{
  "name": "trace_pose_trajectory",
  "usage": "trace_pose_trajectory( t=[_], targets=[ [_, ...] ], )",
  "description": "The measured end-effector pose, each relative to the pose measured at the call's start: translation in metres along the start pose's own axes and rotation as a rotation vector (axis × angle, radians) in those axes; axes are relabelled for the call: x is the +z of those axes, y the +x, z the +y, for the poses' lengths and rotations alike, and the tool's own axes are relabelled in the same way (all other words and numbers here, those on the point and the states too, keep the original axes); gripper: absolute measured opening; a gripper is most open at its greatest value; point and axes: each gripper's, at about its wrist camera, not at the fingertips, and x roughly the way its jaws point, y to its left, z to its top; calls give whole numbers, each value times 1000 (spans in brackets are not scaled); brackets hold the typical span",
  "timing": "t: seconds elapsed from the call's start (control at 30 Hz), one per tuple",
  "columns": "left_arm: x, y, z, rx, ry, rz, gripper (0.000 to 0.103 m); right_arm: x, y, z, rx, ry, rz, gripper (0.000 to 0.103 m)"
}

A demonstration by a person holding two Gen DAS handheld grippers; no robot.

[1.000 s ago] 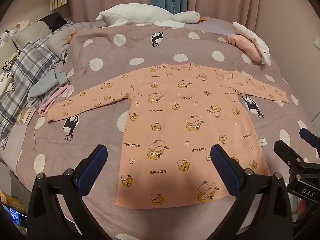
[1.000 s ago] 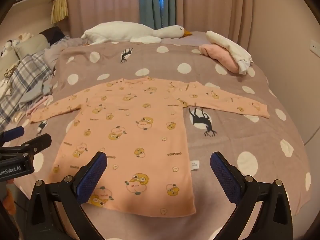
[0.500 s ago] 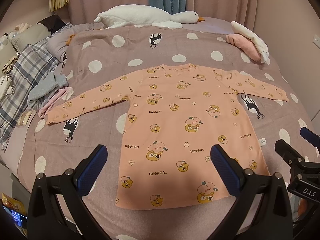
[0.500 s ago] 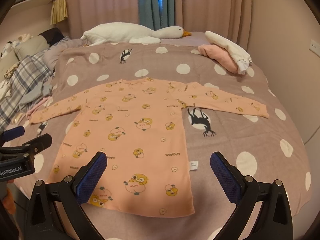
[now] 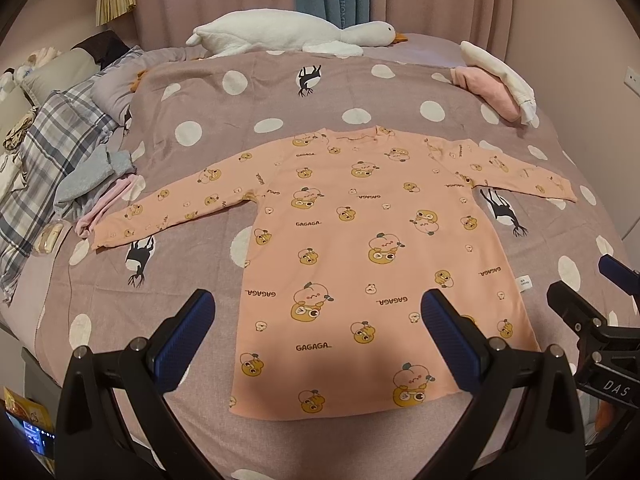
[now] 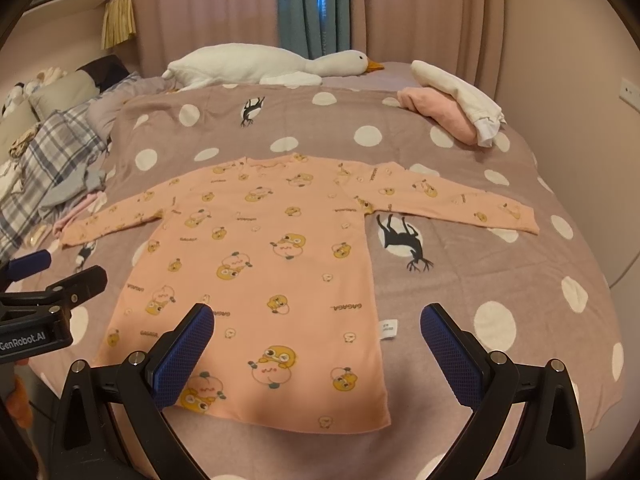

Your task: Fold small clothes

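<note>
A small peach long-sleeved shirt (image 5: 360, 256) with a cartoon print lies flat on the bed, sleeves spread to both sides, hem toward me. It also shows in the right wrist view (image 6: 260, 264). My left gripper (image 5: 318, 340) is open and empty above the hem, left of centre. My right gripper (image 6: 316, 352) is open and empty above the hem's right corner. Each gripper shows at the edge of the other's view: the right one (image 5: 592, 312) and the left one (image 6: 48, 284).
The bed has a mauve polka-dot cover (image 5: 240, 120). A white goose plush (image 5: 288, 36) lies at the far edge. Folded pink and white clothes (image 5: 496, 84) sit at the far right. A plaid blanket (image 5: 52, 148) and grey and pink garments (image 5: 92, 180) lie at the left.
Both grippers have drawn back and up slightly, so the shirt sits a little farther away in view. The shirt has not moved. Both grippers stay open.
</note>
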Motion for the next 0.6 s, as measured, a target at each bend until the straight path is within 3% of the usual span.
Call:
trace_pose_trajectory(
  t=[0.6],
  targets=[
    [-3,3,-1,-6,-3,6,103,0,0,1,0,0,0,102]
  ],
)
